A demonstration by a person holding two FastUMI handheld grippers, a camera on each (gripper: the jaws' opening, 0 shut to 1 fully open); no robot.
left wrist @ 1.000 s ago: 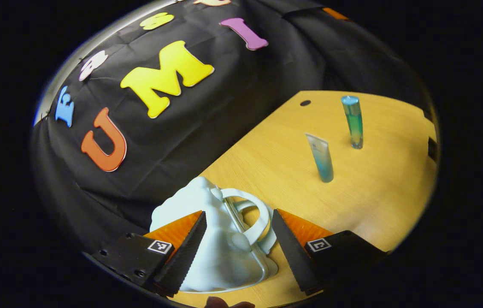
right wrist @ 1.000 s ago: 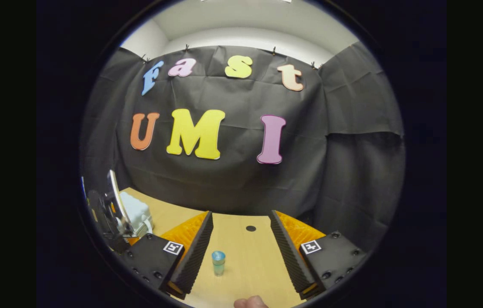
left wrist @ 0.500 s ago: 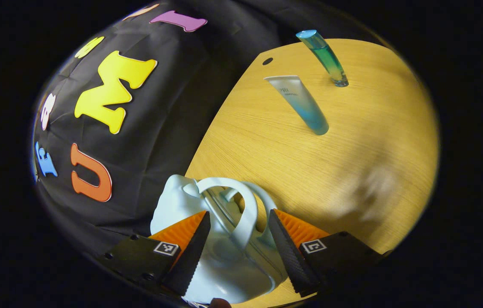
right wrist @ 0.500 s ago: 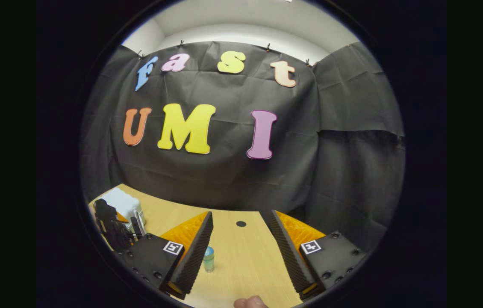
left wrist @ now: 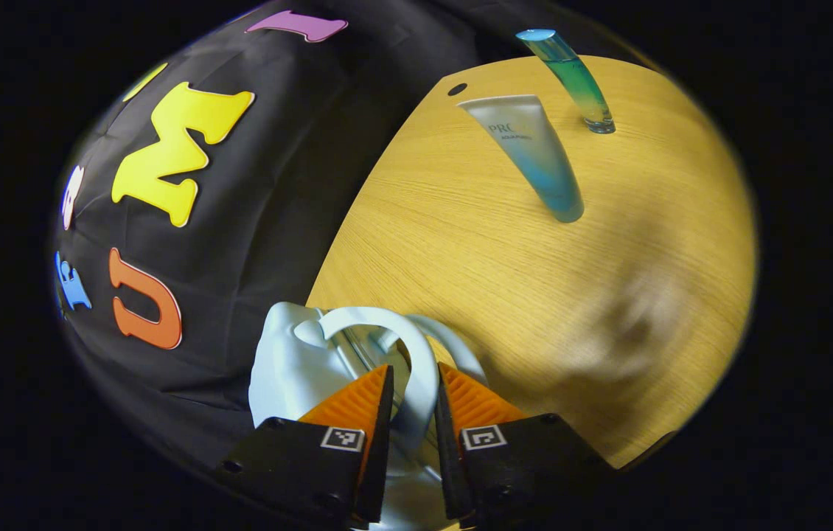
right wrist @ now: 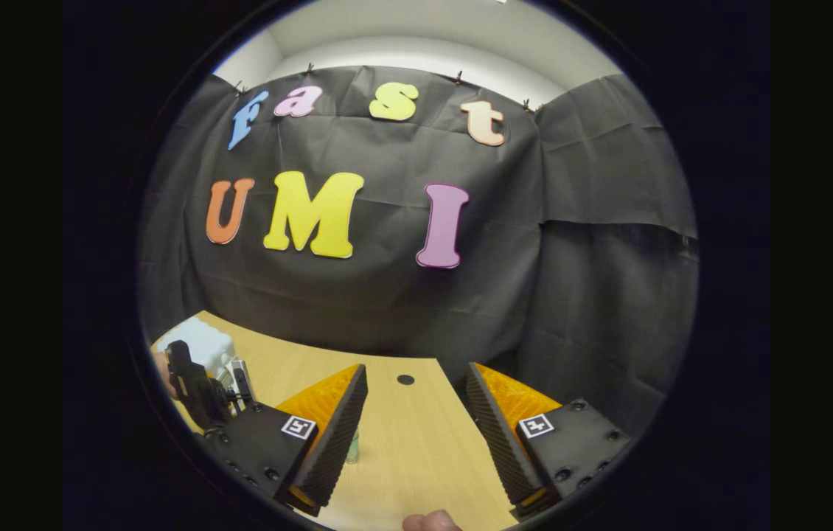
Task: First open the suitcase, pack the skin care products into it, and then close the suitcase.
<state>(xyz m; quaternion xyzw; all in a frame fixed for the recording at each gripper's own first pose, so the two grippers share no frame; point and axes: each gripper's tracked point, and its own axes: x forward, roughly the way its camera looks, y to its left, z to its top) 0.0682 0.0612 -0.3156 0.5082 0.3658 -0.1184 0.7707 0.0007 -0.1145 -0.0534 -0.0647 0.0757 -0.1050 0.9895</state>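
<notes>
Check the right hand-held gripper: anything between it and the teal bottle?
Nothing visible. The right hand-held gripper is open over bare table, and the teal bottle stands just inside its left finger, partly hidden by that finger.

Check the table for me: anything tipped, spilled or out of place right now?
Nothing stands out. The tube and the slim bottle both stand upright on the table, apart from each other, no spill. The left gripper is closed on the suitcase handle.

One suitcase (left wrist: 291, 361), one tube (left wrist: 534, 151), one bottle (left wrist: 571, 77), two tongs
</notes>
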